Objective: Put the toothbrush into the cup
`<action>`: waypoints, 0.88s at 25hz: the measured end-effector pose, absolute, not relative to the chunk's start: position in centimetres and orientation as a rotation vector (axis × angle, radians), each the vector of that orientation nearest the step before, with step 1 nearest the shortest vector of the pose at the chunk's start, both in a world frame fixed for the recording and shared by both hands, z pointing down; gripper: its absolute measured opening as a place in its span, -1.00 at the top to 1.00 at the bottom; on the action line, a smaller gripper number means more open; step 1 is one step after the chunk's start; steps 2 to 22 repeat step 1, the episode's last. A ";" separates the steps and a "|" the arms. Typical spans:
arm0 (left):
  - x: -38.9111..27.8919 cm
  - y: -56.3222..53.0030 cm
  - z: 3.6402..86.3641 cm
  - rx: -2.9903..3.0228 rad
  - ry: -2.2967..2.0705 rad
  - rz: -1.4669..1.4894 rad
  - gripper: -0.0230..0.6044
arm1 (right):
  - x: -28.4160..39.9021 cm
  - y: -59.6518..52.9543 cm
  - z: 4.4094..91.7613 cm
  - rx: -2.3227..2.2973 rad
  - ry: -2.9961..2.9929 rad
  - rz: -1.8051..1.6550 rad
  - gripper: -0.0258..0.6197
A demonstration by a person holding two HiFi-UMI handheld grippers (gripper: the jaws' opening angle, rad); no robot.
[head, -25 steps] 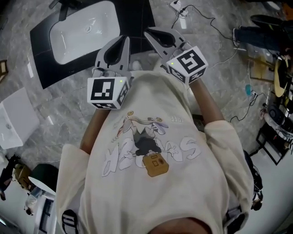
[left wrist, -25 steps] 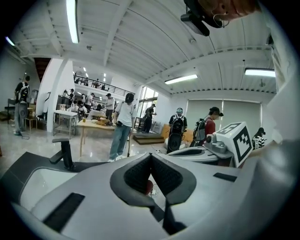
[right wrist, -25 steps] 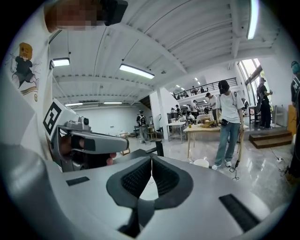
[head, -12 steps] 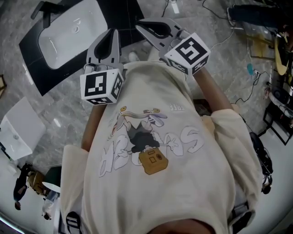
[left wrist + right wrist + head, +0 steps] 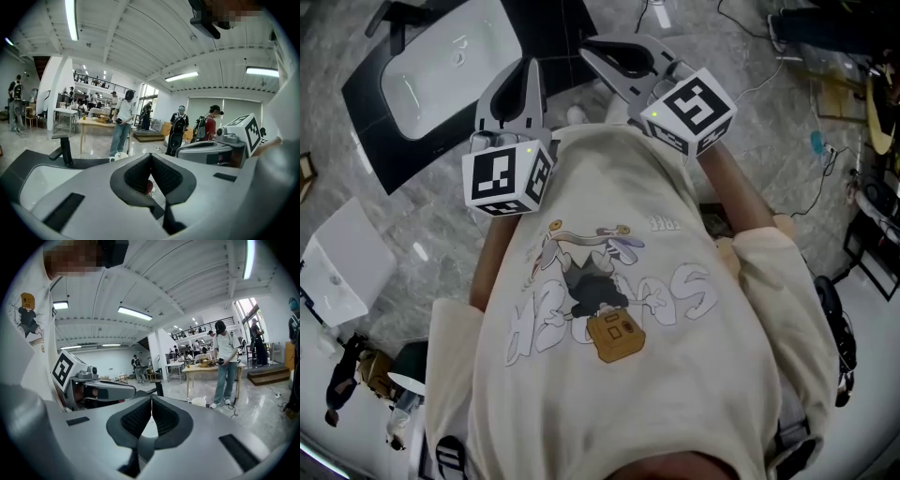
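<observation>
Grey marble floor (image 5: 412, 216): ground of the head view. Cream printed shirt (image 5: 675, 244) of the person: lower centre, filling most of that view. Black tabletop (image 5: 567, 33): upper left, carrying a white sink (image 5: 450, 66) with a dark tap (image 5: 392, 19) at the sink's upper-left end. White slab (image 5: 337, 258): left edge, on the floor. Cables (image 5: 741, 42): trailing over the floor at upper right.

Both tools are held in front of the chest, near each other but apart.

Left tool (image 5: 528, 66): points up the picture toward the sink, with a marker cube (image 5: 508, 176) at its rear. Jaws together, the pads meet at the tips, and nothing is clamped.

Right tool (image 5: 587, 49): points up and to the left, with a marker cube (image 5: 694, 108) at its rear. Jaws together, with nothing between the pads.

The gripper views show a hall with people standing in it. One person (image 5: 226, 350) stands beside a wooden table (image 5: 211, 367), and a white bucket (image 5: 199, 401) sits on the floor near it.

Small red thing (image 5: 149, 186): seen through the opening beneath the left tool's joined tips; what it is cannot be told.

Toothbrush and cup: neither can be made out in any view.
</observation>
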State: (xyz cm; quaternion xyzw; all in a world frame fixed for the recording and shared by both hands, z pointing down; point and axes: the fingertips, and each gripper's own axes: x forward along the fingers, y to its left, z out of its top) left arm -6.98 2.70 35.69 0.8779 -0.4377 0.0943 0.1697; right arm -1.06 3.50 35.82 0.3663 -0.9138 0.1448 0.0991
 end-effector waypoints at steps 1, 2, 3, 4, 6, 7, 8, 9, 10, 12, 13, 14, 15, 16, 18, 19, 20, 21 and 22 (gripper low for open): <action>-6.7 2.9 35.7 2.495 -1.237 0.267 0.88 | -0.8 3.7 35.8 1.100 -2.702 0.437 0.87; -6.7 2.9 35.7 2.495 -1.237 0.267 0.88 | -0.8 3.7 35.8 1.100 -2.702 0.437 0.87; -6.7 2.9 35.7 2.495 -1.237 0.267 0.88 | -0.8 3.7 35.8 1.100 -2.702 0.437 0.87; -6.7 2.9 35.7 2.495 -1.237 0.267 0.88 | -0.8 3.7 35.8 1.100 -2.702 0.437 0.87; -6.7 2.9 35.7 2.495 -1.237 0.267 0.88 | -0.8 3.7 35.8 1.100 -2.702 0.437 0.87; -6.7 2.9 35.7 2.495 -1.237 0.267 0.88 | -0.8 3.7 35.8 1.100 -2.702 0.437 0.87; -6.7 2.9 35.7 2.495 -1.237 0.267 0.88 | -0.8 3.7 35.8 1.100 -2.702 0.437 0.87; -6.7 2.9 35.7 2.495 -1.237 0.267 0.88 | -0.8 3.7 35.8 1.100 -2.702 0.437 0.87; -6.7 2.9 35.7 2.495 -1.237 0.267 0.88 | -0.8 3.7 35.8 1.100 -2.702 0.437 0.87; -6.7 2.9 35.7 2.495 -1.237 0.267 0.88 | -0.8 3.7 35.8 1.100 -2.702 0.437 0.87; -6.7 2.9 35.7 2.495 -1.237 0.267 0.88 | -0.8 3.7 35.8 1.100 -2.702 0.437 0.87; -6.7 2.9 35.7 2.495 -1.237 0.267 0.88 | -0.8 3.7 35.8 1.100 -2.702 0.437 0.87; -6.7 2.9 35.7 2.495 -1.237 0.267 0.88 | -0.8 3.7 35.8 1.100 -2.702 0.437 0.87; -6.7 2.9 35.7 2.495 -1.237 0.267 0.88 | -0.8 3.7 35.8 1.100 -2.702 0.437 0.87; -6.7 2.9 35.7 2.495 -1.237 0.267 0.88 | -0.8 3.7 35.8 1.100 -2.702 0.437 0.87; -6.7 2.9 35.7 2.495 -1.237 0.267 0.88 | -0.8 3.7 35.8 1.100 -2.702 0.437 0.87; -6.7 2.9 35.7 2.495 -1.237 0.267 0.88 | -0.8 3.7 35.8 1.100 -2.702 0.437 0.87; -6.7 2.9 35.7 2.495 -1.237 0.267 0.88 | -0.8 3.7 35.8 1.100 -2.702 0.437 0.87; -6.7 2.9 35.7 2.495 -1.237 0.267 0.88 | -0.8 3.7 35.8 1.100 -2.702 0.437 0.87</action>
